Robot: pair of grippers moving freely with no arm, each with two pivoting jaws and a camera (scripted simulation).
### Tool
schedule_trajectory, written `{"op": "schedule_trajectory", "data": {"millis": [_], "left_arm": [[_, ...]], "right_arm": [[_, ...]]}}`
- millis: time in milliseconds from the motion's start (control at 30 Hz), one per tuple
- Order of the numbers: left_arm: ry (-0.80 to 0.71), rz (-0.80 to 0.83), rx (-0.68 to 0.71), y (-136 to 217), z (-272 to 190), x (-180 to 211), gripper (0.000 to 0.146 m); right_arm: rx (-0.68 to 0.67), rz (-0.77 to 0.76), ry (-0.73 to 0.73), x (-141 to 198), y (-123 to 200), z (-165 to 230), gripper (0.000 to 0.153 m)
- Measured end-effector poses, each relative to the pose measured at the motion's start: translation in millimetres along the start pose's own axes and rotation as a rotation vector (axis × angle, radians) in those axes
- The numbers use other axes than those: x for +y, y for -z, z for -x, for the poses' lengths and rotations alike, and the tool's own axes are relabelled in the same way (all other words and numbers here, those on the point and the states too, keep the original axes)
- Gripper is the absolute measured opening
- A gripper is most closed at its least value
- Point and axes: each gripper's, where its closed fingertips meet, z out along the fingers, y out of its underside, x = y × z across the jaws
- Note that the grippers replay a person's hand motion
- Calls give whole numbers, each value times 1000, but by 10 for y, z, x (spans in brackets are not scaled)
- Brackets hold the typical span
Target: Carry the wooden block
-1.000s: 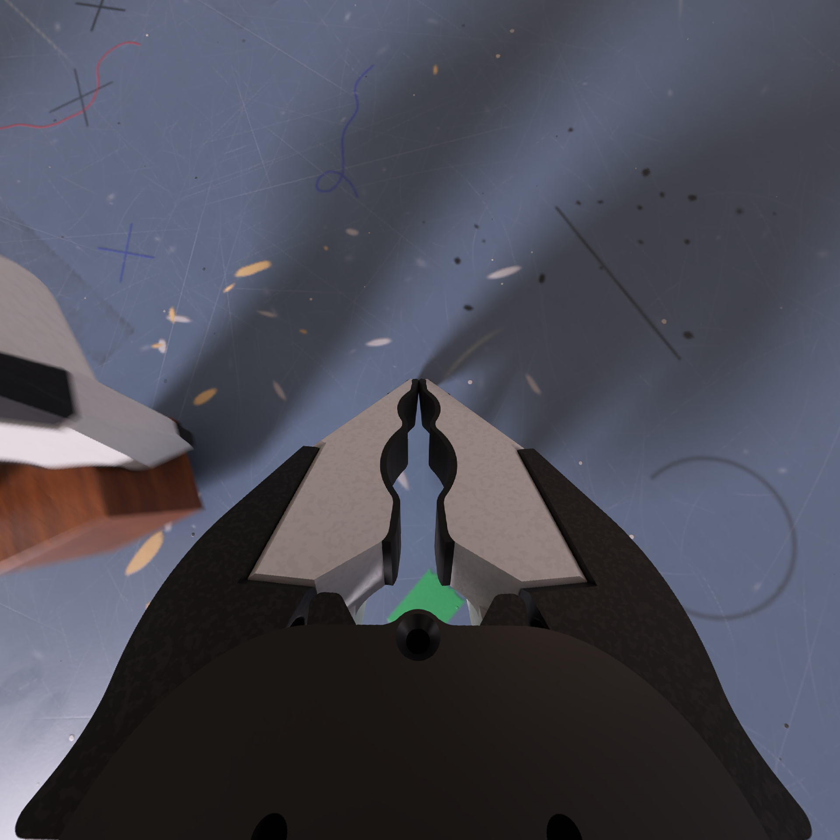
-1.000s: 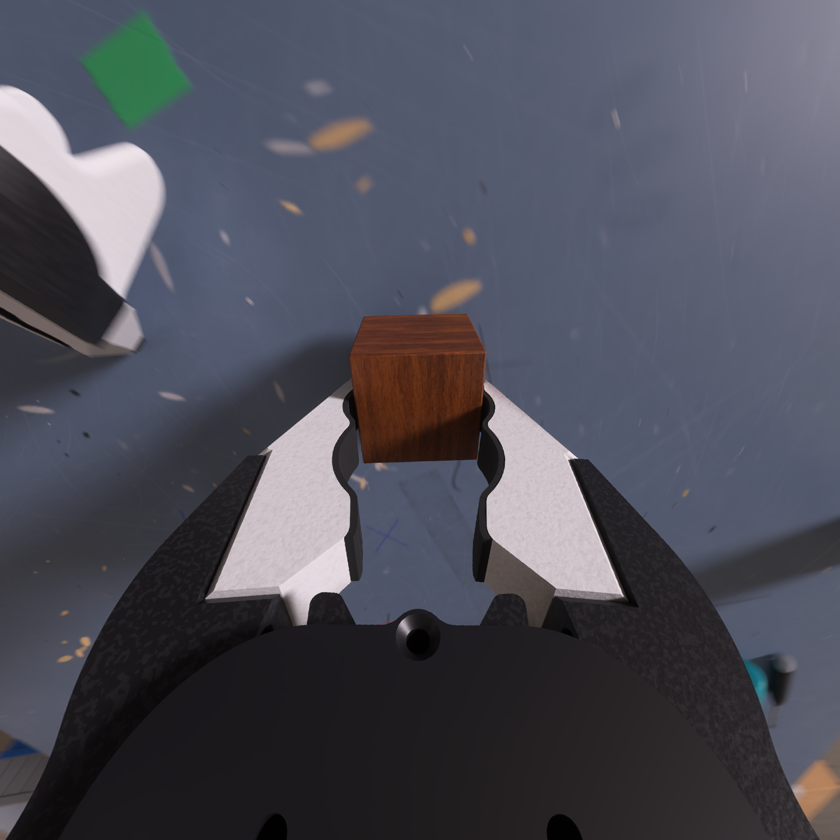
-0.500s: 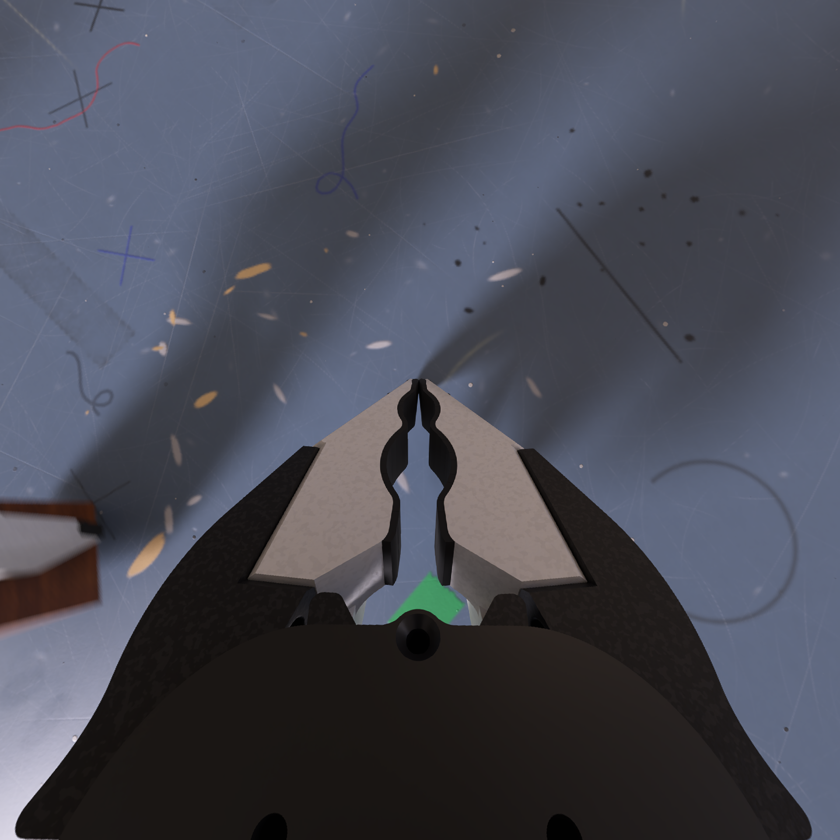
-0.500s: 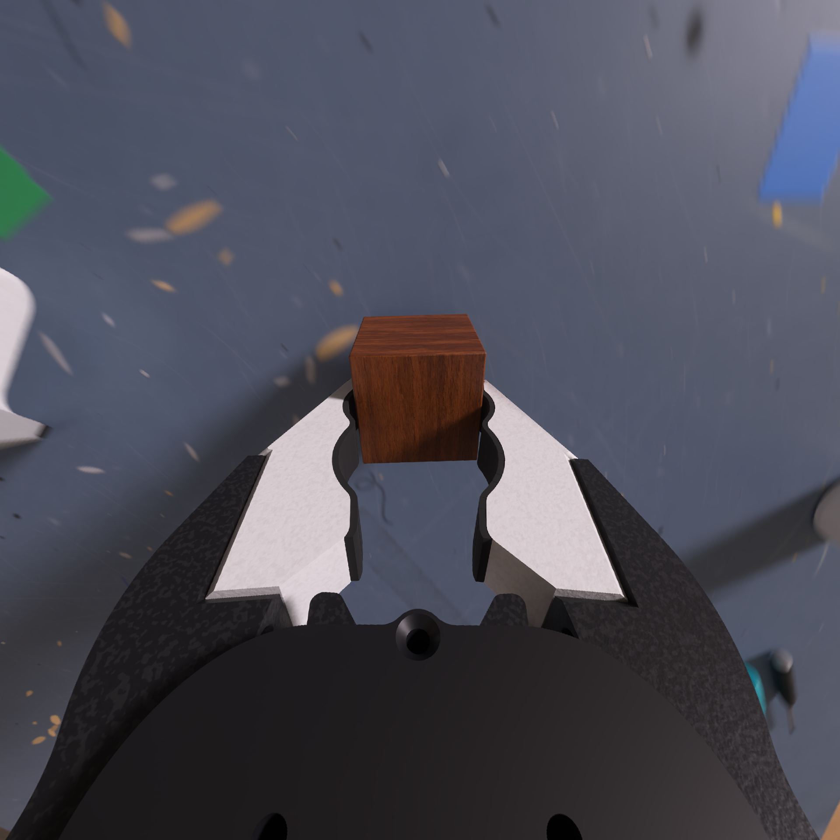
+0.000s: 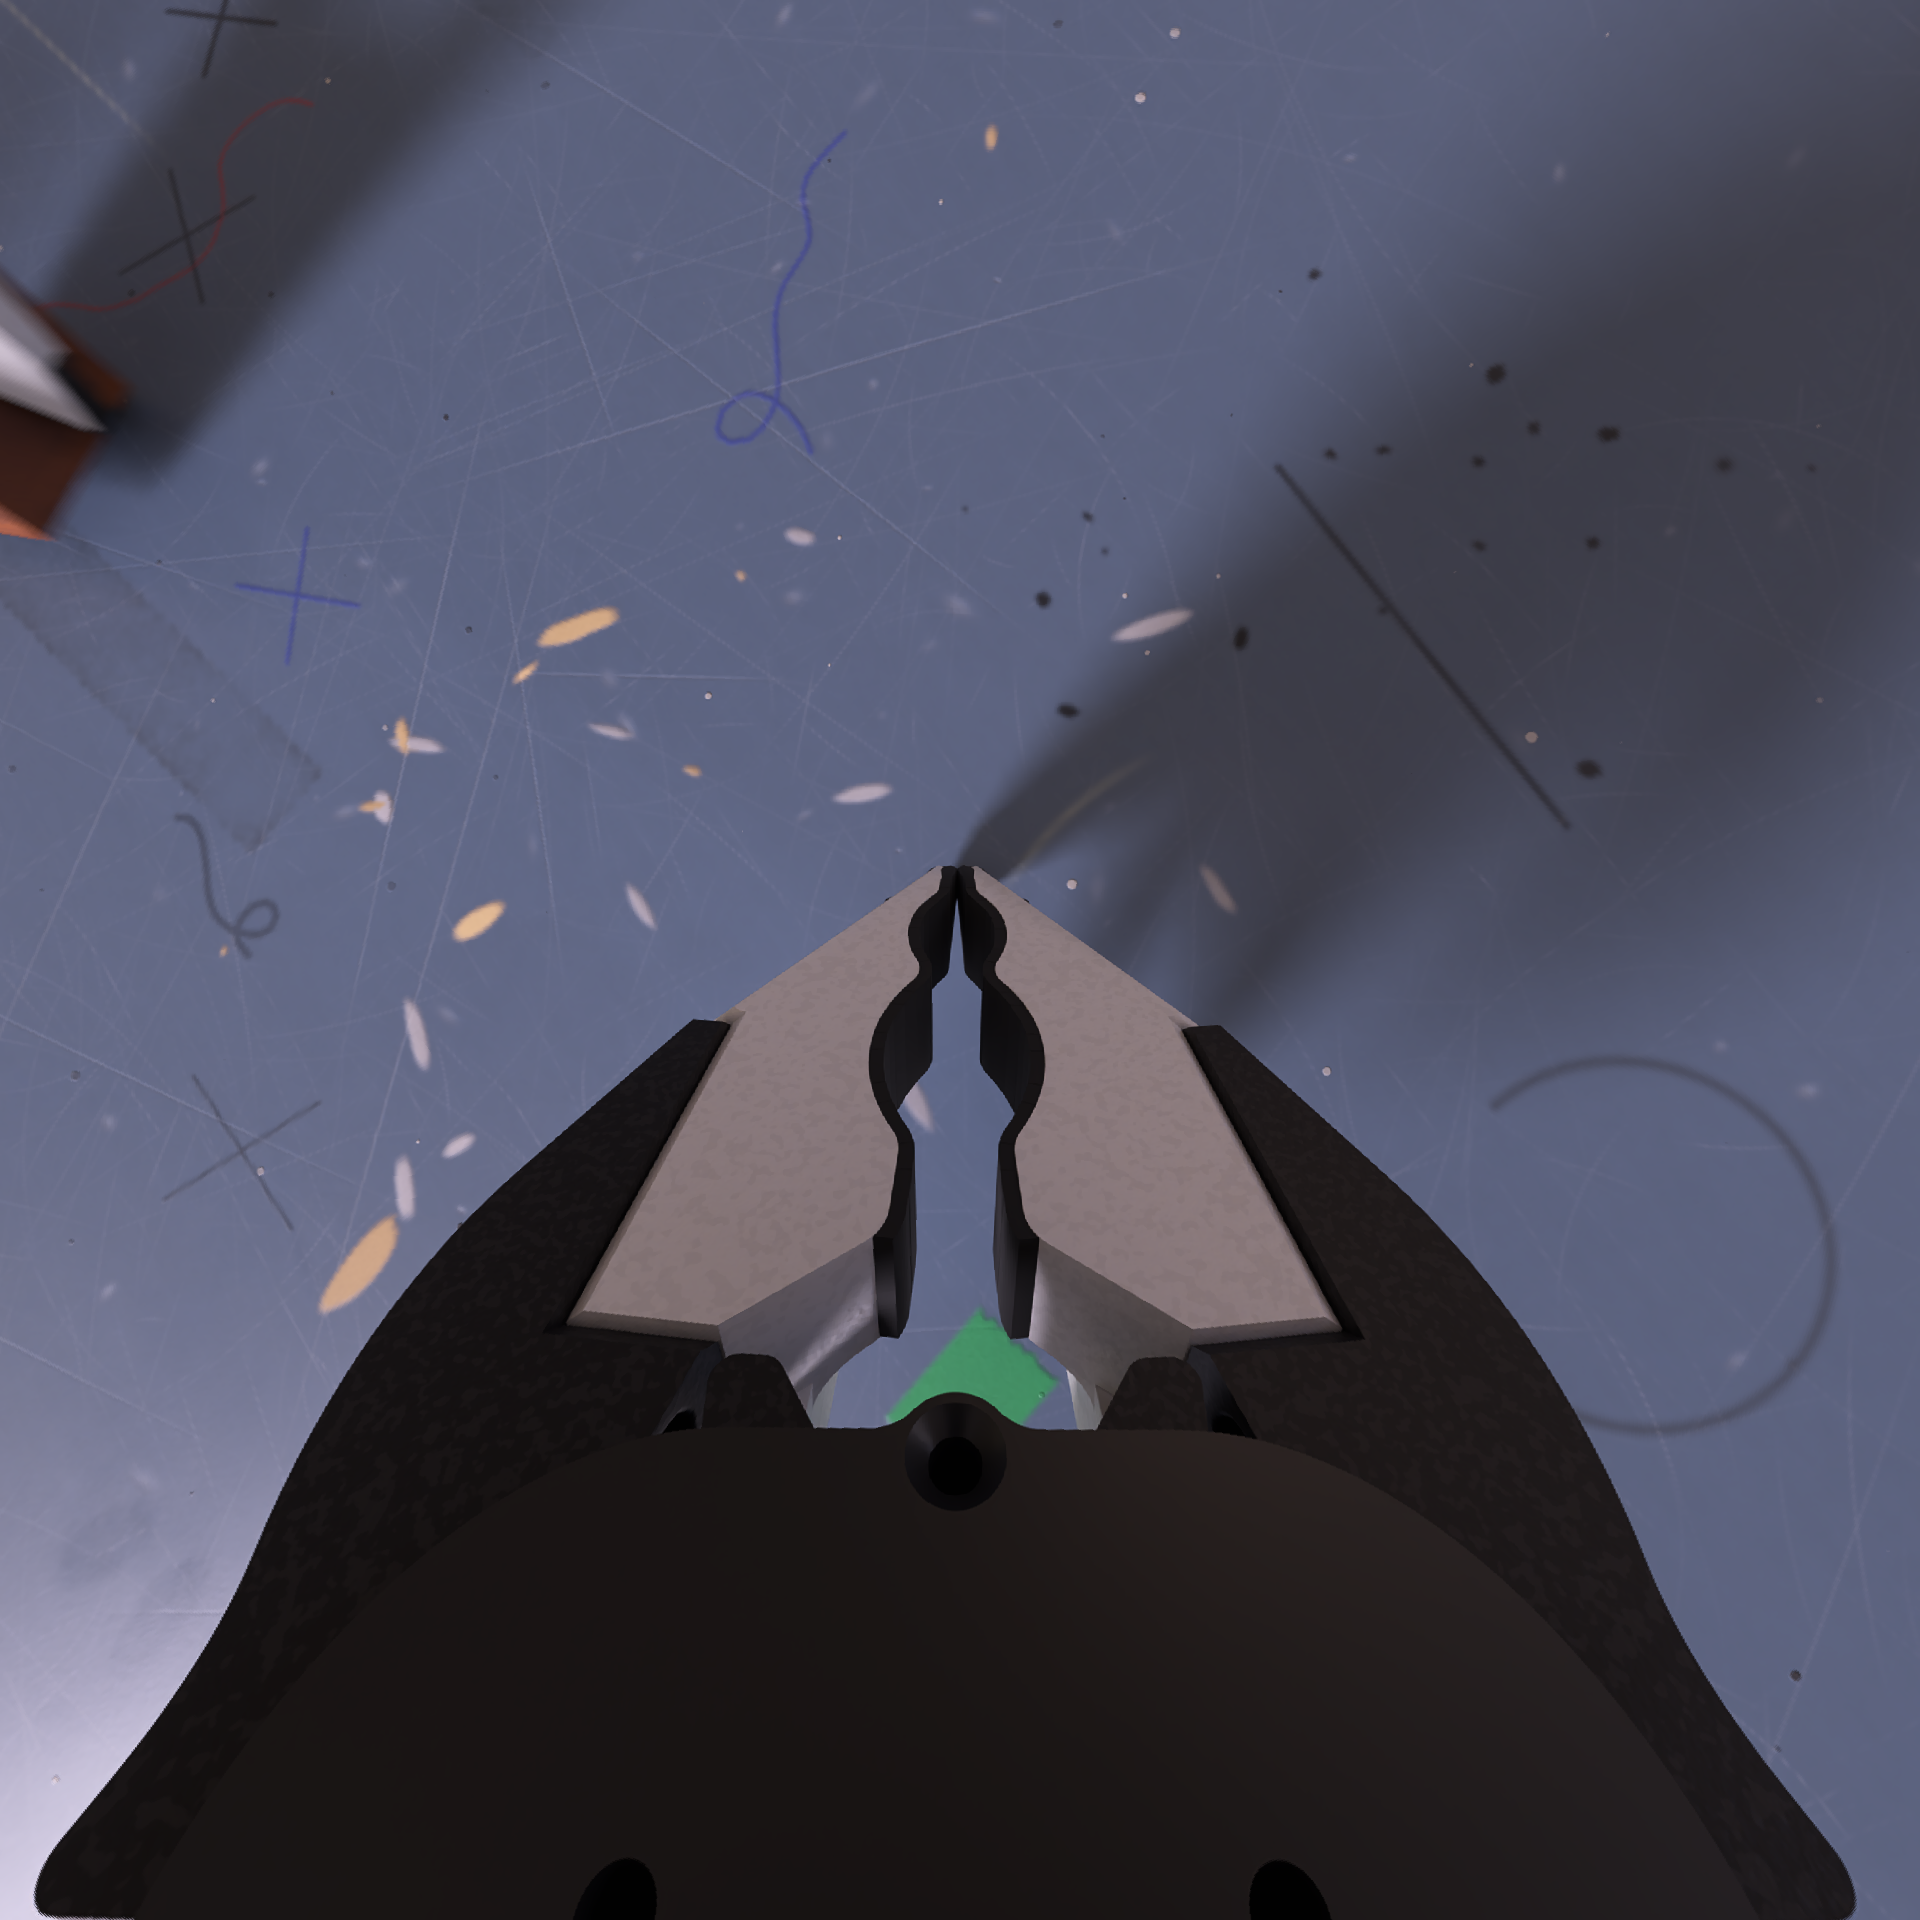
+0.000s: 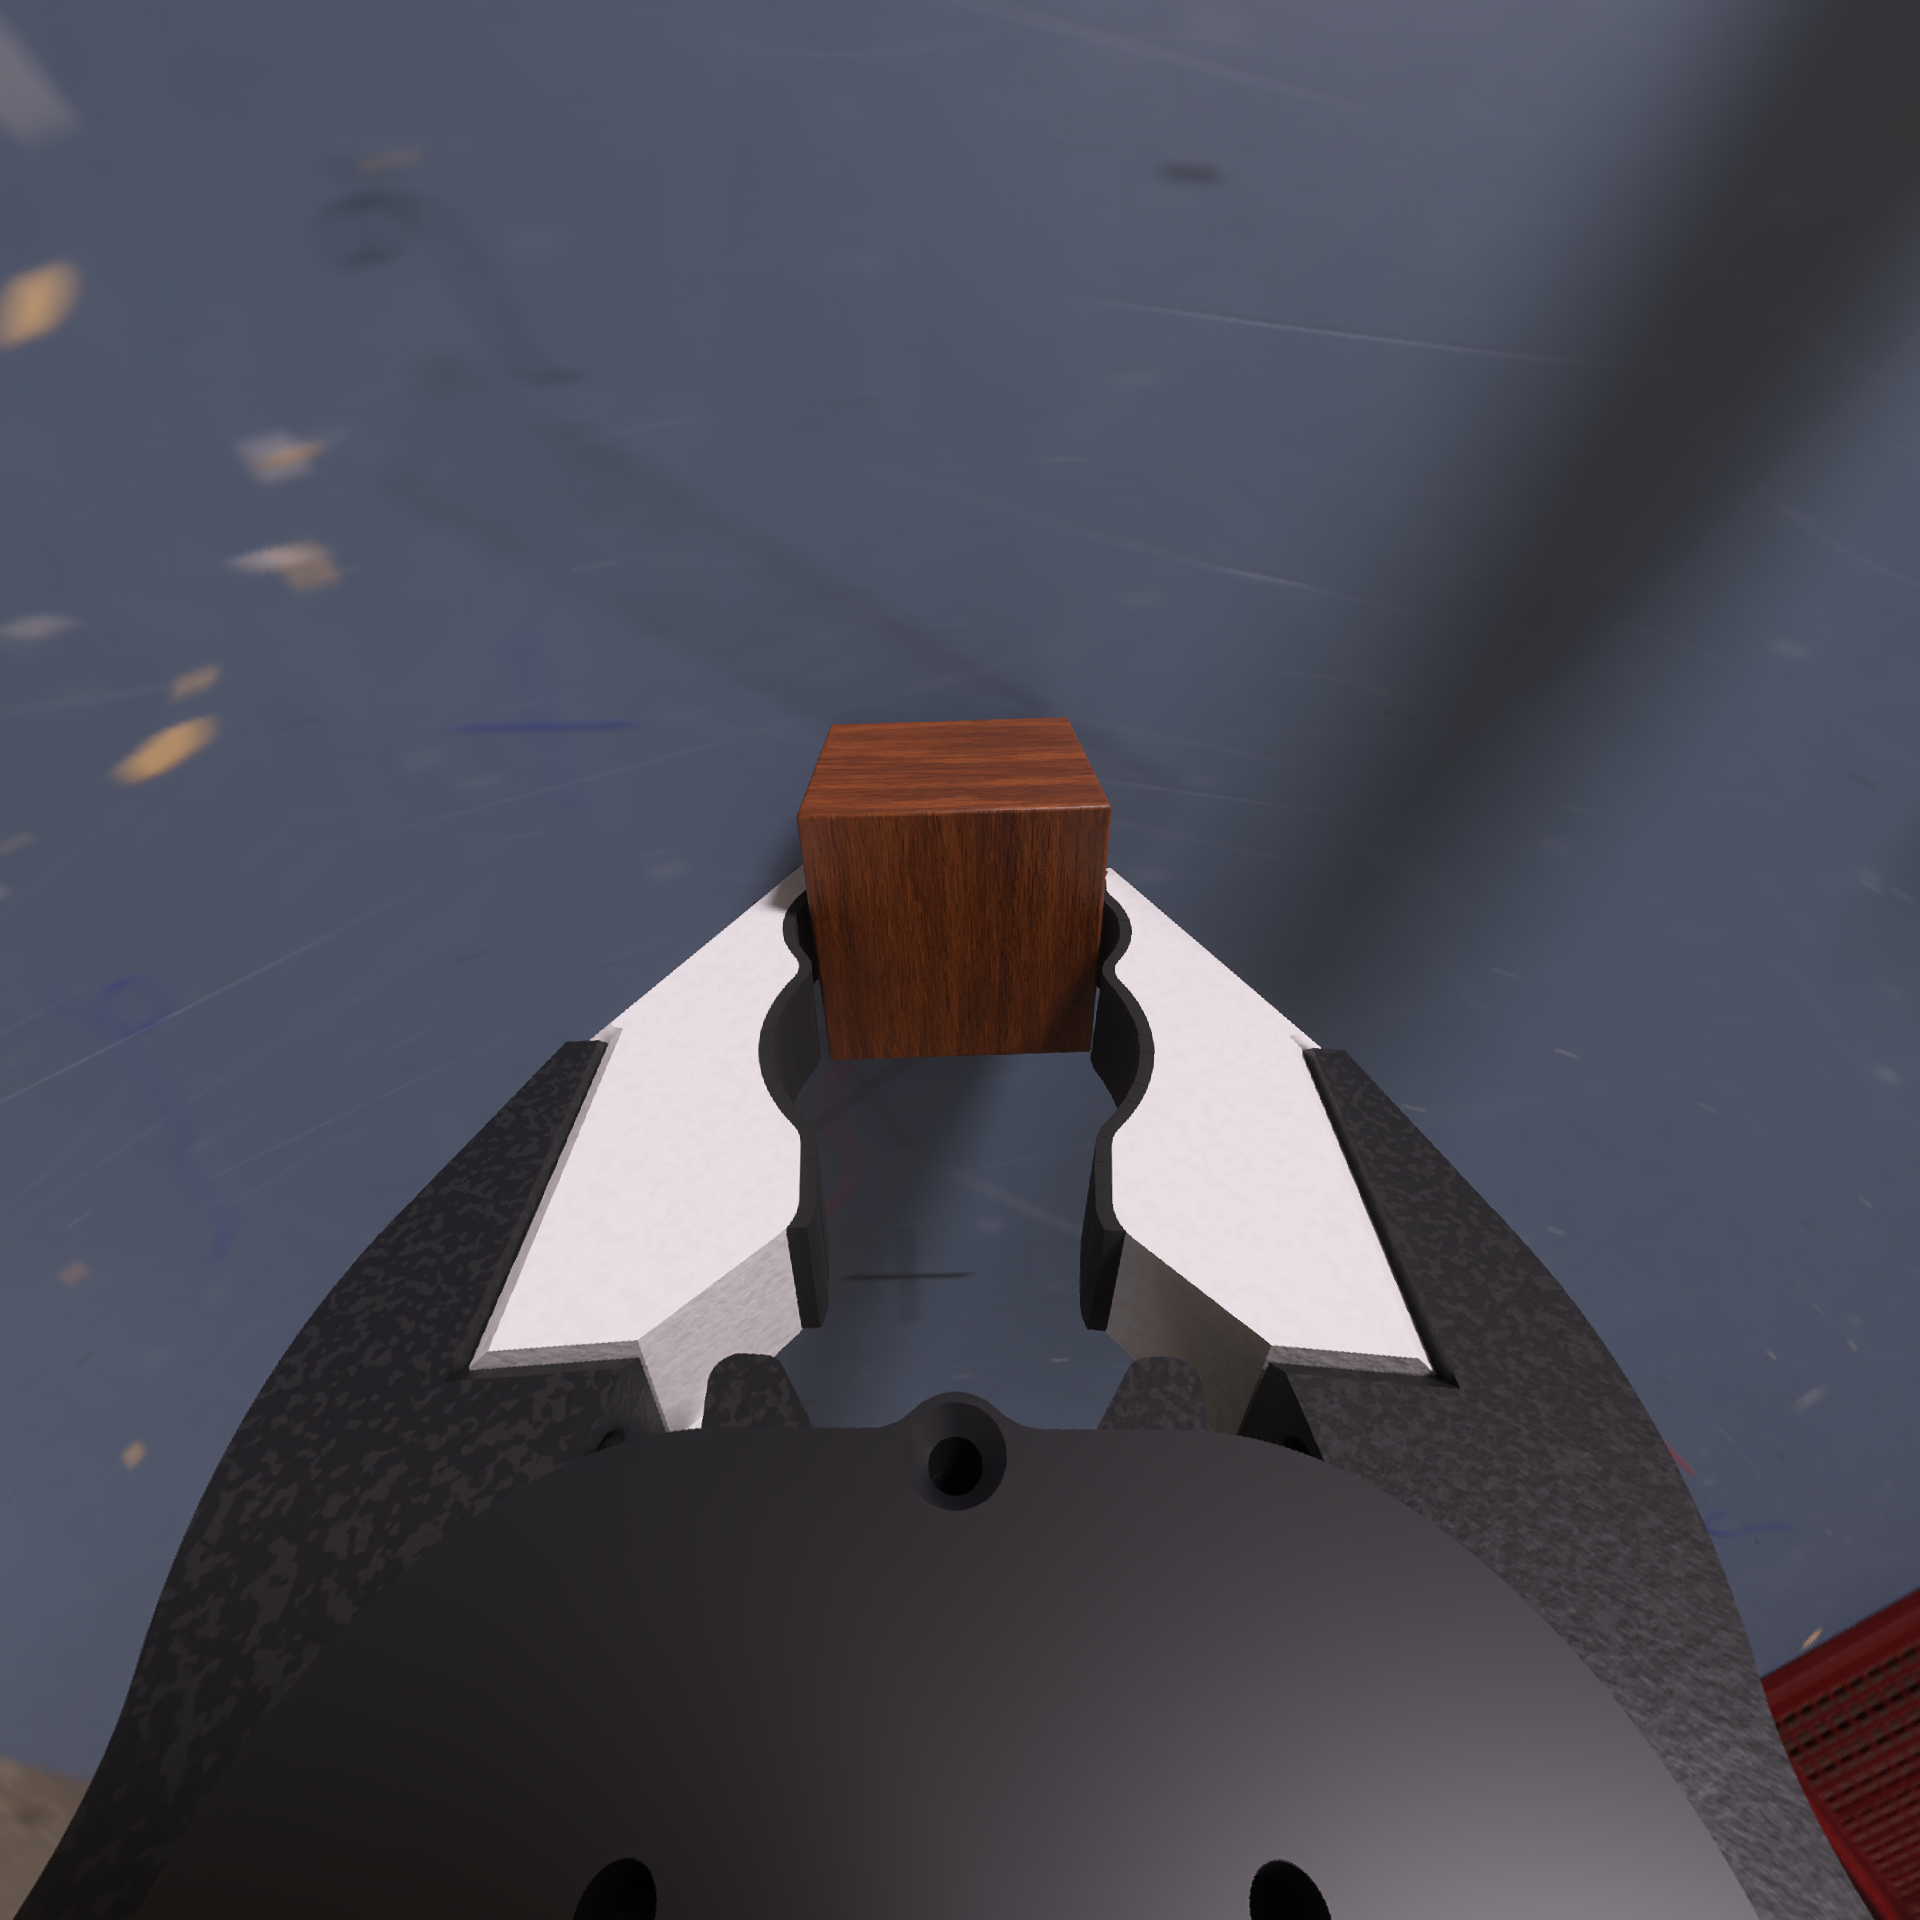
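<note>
A reddish-brown wooden block (image 6: 954,904), a small cube, is clamped between the tips of my right gripper (image 6: 954,914), above the blue-grey table. In the left wrist view the same block (image 5: 42,457) shows at the far left edge, with a pale finger (image 5: 31,364) of the right gripper across it. My left gripper (image 5: 956,878) is shut and empty, its tips touching, above the table. A green square patch (image 5: 982,1366) lies on the table under the left gripper's jaws.
The table (image 5: 1039,312) is scratched and bears pen marks, a drawn circle (image 5: 1662,1247) and scattered flecks. A red meshed object (image 6: 1849,1787) shows at the bottom right corner of the right wrist view.
The right gripper has swung with the block; the green patch, blue patch and left gripper have left its view and a red meshed object has come in. The left gripper has stayed still.
</note>
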Motion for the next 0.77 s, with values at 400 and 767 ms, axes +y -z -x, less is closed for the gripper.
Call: {"op": "schedule_trajectory", "data": {"millis": [400,767], "left_arm": [[7,-6,36,-16,-76,-33,0],[19,-25,39,-16,-66,-33,0]], "right_arm": [[2,-54,-25,-770,-136,-144,50],[165,-238,-376,-187,259,-1160,51]]}}
